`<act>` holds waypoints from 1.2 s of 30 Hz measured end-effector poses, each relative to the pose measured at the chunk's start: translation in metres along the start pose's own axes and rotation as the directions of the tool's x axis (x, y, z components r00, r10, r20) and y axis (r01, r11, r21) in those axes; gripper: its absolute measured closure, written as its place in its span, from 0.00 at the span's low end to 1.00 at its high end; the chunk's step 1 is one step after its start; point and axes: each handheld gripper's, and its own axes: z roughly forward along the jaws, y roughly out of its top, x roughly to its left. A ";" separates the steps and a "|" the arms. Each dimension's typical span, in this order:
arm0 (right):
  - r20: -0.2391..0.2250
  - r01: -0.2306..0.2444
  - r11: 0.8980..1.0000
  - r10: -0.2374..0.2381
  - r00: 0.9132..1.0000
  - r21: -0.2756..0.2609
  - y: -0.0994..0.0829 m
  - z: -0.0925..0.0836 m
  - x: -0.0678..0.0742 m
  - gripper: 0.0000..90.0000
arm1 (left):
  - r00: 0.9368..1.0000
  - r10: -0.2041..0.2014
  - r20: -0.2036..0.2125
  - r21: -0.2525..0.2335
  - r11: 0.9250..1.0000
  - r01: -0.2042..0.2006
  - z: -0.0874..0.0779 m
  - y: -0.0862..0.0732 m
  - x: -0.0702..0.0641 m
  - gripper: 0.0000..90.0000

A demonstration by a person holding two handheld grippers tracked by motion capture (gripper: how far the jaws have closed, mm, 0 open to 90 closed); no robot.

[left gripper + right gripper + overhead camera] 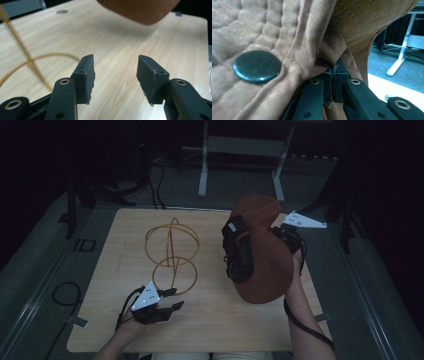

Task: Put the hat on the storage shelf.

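Right gripper view puts us in tight: the right gripper (333, 75) has its jaws pinched together on a fold of the brown hat (294, 37), cloth bunched between the pads, with a dark round button (257, 66) just beside the grip. From the high view that hat (265, 255) hangs lifted off the wooden table (210, 320) on the right side, draped over the right gripper (280, 237). Over to the left gripper (115, 75): jaws spread wide, nothing between them, hovering low over bare wood, the hat's edge (140, 11) up ahead and well apart. Beside it stands the wire hat stand (172, 252), hoops upright, just beyond the left gripper (170, 299). My read: the hat is in carry, headed for the stand. The next move calls for swinging it left and lowering the crown over the top hoop, the free gripper steadying the wire base.
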 end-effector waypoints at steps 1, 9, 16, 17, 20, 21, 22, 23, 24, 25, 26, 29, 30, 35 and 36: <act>0.000 -0.005 1.000 0.005 1.000 0.001 0.000 0.003 0.000 0.98 | 1.000 -0.007 -0.009 0.017 1.000 0.008 -0.002 -0.005 0.002 0.54; 0.005 -0.017 1.000 0.017 1.000 0.005 0.002 0.023 0.002 0.98 | 0.991 -0.081 -0.103 0.057 0.995 0.087 -0.025 -0.039 0.015 0.37; 0.011 -0.017 1.000 0.017 1.000 0.001 0.009 0.041 0.005 0.98 | 0.956 -0.139 -0.258 0.022 0.988 0.150 -0.045 -0.052 0.026 0.16; 0.010 -0.015 1.000 0.015 1.000 0.003 0.011 0.044 0.006 0.98 | 0.947 -0.149 -0.283 0.020 0.987 0.161 -0.047 -0.054 0.028 0.14; 0.017 0.000 1.000 0.000 1.000 0.007 0.017 0.054 0.011 0.98 | 0.920 -0.175 -0.350 0.035 0.979 0.200 -0.052 -0.058 0.032 0.07; 0.015 0.001 1.000 -0.001 1.000 0.006 0.018 0.057 0.012 0.98 | 0.914 -0.182 -0.364 0.035 0.977 0.208 -0.054 -0.060 0.033 0.05; 0.013 0.003 1.000 -0.003 1.000 0.006 0.020 0.059 0.013 0.98 | 0.907 -0.192 -0.374 0.023 0.976 0.216 -0.055 -0.061 0.034 0.03; 0.014 0.005 1.000 -0.005 1.000 0.004 0.022 0.061 0.014 0.98 | 0.899 -0.199 -0.391 0.014 0.975 0.222 -0.057 -0.062 0.035 0.03; 0.011 0.005 1.000 -0.005 1.000 0.001 0.024 0.064 0.016 0.98 | 0.895 -0.208 -0.395 0.001 0.974 0.226 -0.058 -0.062 0.036 0.03; 0.010 0.006 1.000 -0.006 1.000 0.000 0.026 0.066 0.017 0.98 | 0.891 -0.211 -0.401 -0.006 0.974 0.228 -0.059 -0.063 0.037 0.03; 0.011 0.007 1.000 -0.007 1.000 -0.003 0.028 0.069 0.019 0.98 | 0.887 -0.207 -0.413 -0.001 0.974 0.227 -0.059 -0.063 0.038 0.03; 0.006 0.015 1.000 -0.015 1.000 -0.007 0.034 0.076 0.024 0.98 | 0.884 -0.212 -0.416 0.003 0.972 0.234 -0.059 -0.067 0.039 0.03; 0.006 0.017 1.000 -0.017 1.000 -0.008 0.036 0.079 0.027 0.98 | 0.883 -0.214 -0.417 0.003 0.972 0.237 -0.059 -0.068 0.039 0.03; -0.003 0.039 0.999 -0.039 0.999 -0.004 0.048 0.095 0.040 0.98 | 0.870 -0.232 -0.436 -0.012 0.968 0.252 -0.062 -0.069 0.042 0.03; -0.001 0.046 0.999 -0.046 0.999 -0.002 0.050 0.099 0.043 0.98 | 0.866 -0.236 -0.441 -0.023 0.967 0.252 -0.062 -0.069 0.042 0.03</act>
